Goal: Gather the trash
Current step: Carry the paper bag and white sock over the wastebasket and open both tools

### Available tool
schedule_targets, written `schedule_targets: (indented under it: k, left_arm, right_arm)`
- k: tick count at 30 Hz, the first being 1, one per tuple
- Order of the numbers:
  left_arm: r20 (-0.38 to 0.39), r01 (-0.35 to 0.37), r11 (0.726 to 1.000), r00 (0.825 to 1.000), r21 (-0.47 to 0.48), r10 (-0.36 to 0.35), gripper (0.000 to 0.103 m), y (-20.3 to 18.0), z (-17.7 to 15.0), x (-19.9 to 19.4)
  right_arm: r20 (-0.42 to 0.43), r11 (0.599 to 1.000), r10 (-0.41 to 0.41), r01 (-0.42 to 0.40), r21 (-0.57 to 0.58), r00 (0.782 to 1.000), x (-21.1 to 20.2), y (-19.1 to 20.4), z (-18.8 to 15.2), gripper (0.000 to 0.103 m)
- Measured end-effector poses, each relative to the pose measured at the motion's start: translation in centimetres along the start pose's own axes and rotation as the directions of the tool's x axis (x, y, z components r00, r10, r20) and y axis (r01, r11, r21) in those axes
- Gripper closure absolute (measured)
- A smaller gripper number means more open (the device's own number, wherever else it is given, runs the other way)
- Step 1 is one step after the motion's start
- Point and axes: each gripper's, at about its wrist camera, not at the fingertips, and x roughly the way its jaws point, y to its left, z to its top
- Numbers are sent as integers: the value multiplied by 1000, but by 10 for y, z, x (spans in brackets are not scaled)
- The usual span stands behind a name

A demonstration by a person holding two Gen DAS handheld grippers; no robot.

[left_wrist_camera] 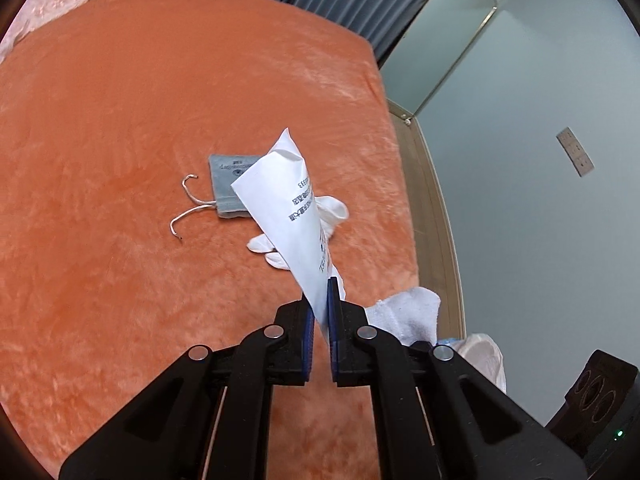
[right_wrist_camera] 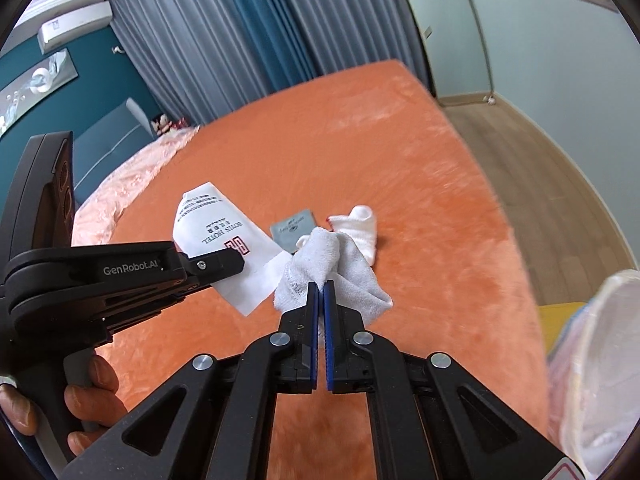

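Trash items were spread on the orange bed [left_wrist_camera: 120, 160], two of them already lifted. Left claw [left_wrist_camera: 320, 300] was clamped on the lower edge of a white printed paper bag [left_wrist_camera: 280, 200], which stood up clear of the blanket; the right wrist view showed hotel lettering on the paper bag [right_wrist_camera: 216, 236]. Right claw [right_wrist_camera: 320, 292] was pinched together on a bunched white cloth [right_wrist_camera: 332, 264], held just above the bed surface.

Left on the bed: a small grey drawstring pouch [left_wrist_camera: 226, 188] with its cord loose to one side, and a white sock-like piece [right_wrist_camera: 362, 228] just beside it. Whether the pouch counts as trash could not be told.

A pale plastic bag [right_wrist_camera: 592, 360], open-mouthed, showed at the right edge beside the bed; judged to be the collection bag, though its contents were not visible.

Progress estimate: early to midway. Two pieces gripped but neither deposited; at least one more piece remained to pick up. Next step probably needs both claws carried over to the plastic bag and released there.
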Motion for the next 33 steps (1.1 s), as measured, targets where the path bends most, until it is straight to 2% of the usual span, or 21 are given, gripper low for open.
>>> schedule_targets:
  k: [7,14,33]
  left_arm:
    - [25,35,997,999,76,-37,97,-45,-30,-39]
    - [37,51,987,998,153,-57,97,-78,-58,-66]
    - [-2,91,944,995,318,-96,97,-141,-109,-75]
  right_arm:
    - [84,999,-20,17,35,996,-68,-15,-9,100]
    - [136,997,-56,48,60,989,-115,-33,-20,100]
    - [202,982,-141,112,150,969,-181,-81,-44,100]
